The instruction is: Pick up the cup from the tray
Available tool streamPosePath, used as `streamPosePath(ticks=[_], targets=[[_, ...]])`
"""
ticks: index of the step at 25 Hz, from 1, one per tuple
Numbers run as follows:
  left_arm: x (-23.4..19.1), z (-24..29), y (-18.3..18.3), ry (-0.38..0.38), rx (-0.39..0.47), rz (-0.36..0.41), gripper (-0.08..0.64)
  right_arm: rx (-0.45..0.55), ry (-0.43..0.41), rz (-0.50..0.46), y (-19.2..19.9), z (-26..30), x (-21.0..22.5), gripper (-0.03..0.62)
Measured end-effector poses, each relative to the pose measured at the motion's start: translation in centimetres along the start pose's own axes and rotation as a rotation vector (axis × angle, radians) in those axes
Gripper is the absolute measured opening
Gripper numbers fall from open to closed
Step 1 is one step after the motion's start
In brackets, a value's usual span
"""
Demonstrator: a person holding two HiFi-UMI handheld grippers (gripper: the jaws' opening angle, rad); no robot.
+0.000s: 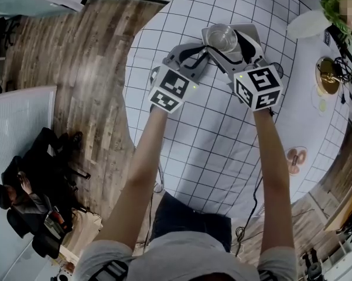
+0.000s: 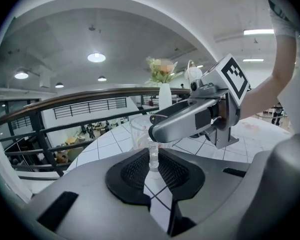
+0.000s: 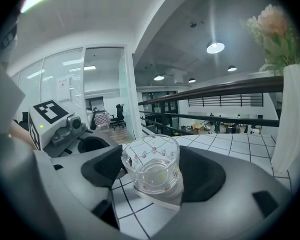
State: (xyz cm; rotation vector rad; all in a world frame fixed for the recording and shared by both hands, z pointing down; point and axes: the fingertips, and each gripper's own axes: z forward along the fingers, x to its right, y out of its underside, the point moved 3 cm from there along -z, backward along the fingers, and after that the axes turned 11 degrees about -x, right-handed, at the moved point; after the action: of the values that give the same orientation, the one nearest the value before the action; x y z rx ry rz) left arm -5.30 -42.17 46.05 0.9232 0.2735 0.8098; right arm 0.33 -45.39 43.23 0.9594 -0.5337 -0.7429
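Observation:
A clear glass cup (image 1: 221,37) with small red marks on its wall (image 3: 150,164) sits between the jaws of my right gripper (image 1: 229,33), whose black pads (image 3: 202,176) lie against both its sides. A flat clear piece (image 3: 162,200) shows under its base. My left gripper (image 1: 200,52) reaches in from the left. Its jaws (image 2: 153,171) are nearly closed on a narrow clear upright piece (image 2: 153,156) at the cup's side, seemingly the handle. In the left gripper view the cup (image 2: 139,131) stands just behind that piece, partly hidden by the right gripper's grey jaw.
The round table (image 1: 222,127) has a white cloth with a black grid. A white vase with flowers (image 1: 309,23) stands at the far right, and a gold dish (image 1: 328,75) lies near it. Wooden floor (image 1: 76,98) is left of the table's edge; a railing (image 3: 224,89) runs behind.

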Motion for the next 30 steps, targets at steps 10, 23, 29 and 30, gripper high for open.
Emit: streamPosePath(ticks=[10,23,29,30], targets=[[5.5,-4.4,-2.7,0.001,0.021,0.018,0.058,0.018,0.006,-0.020,-0.7,-7.0,-2.8,0.311],[12.4,-5.9,-0.9,0.043,0.005,0.029,0.058,-0.015,0.040,0.024,3.9,-12.1,-5.9,0.311],[13.9,-4.8,1.4,0.054,-0.042,0.030,0.057,-0.034,0.042,0.073,7.1,-11.8,-6.1,0.311],[14.2,-4.6,1.7,0.058,-0.050,0.031,0.058,-0.036,0.041,0.082,7.6,-11.7,-6.2,0.311]])
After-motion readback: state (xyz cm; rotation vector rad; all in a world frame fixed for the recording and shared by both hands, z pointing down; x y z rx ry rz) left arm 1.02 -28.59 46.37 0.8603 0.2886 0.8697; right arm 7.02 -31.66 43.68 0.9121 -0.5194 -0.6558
